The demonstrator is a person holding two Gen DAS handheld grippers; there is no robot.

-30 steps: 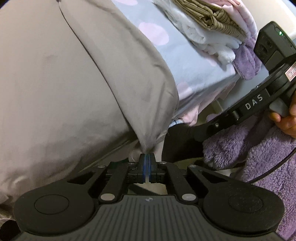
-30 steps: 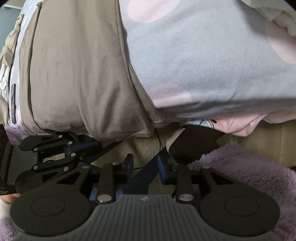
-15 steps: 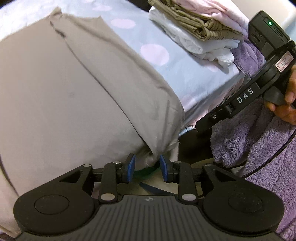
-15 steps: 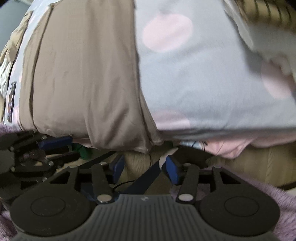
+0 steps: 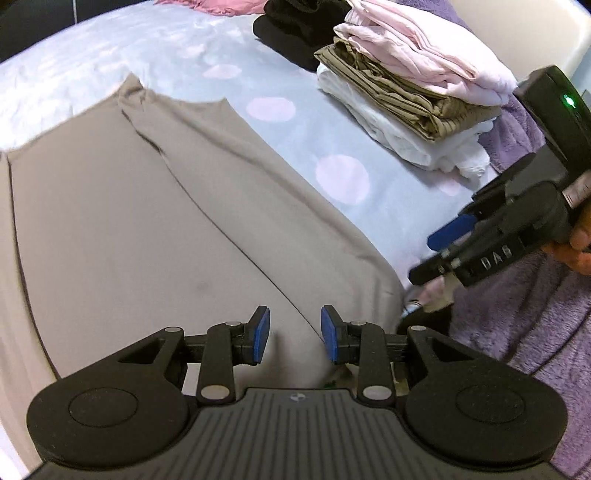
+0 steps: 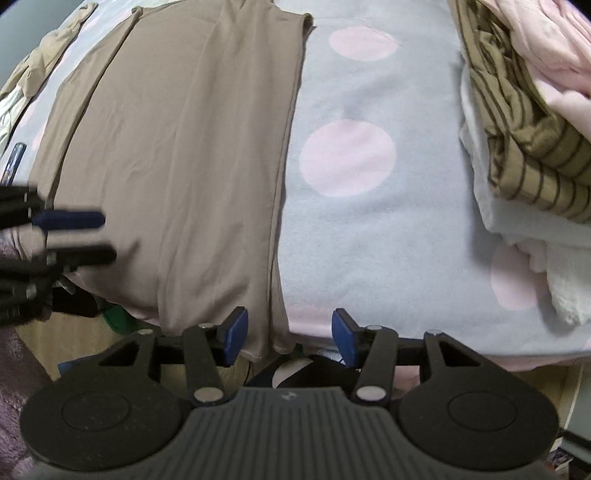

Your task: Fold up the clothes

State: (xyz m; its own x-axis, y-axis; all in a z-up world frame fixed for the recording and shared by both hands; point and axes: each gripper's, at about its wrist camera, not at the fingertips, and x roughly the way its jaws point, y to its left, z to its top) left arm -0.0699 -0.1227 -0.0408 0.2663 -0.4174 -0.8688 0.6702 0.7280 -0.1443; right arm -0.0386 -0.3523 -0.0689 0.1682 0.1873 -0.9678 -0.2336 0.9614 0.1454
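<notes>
Left hand-held gripper (image 5: 294, 339), right hand-held gripper (image 6: 287, 338) now apart, having released garment (image 5: 147, 229) lying flat on bed (image 5: 295, 147); fold pending.

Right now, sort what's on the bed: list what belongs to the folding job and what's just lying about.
In the job:
- taupe garment, spread flat
- left gripper, open, empty
- right gripper, open, empty
- folded stack of finished clothes

Lying about:
- polka-dot bedsheet
- black clothing
- purple fleece

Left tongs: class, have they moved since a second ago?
Yes. The left tongs have let go of the beige garment and lifted away; the folded stack now shows fully.
</notes>
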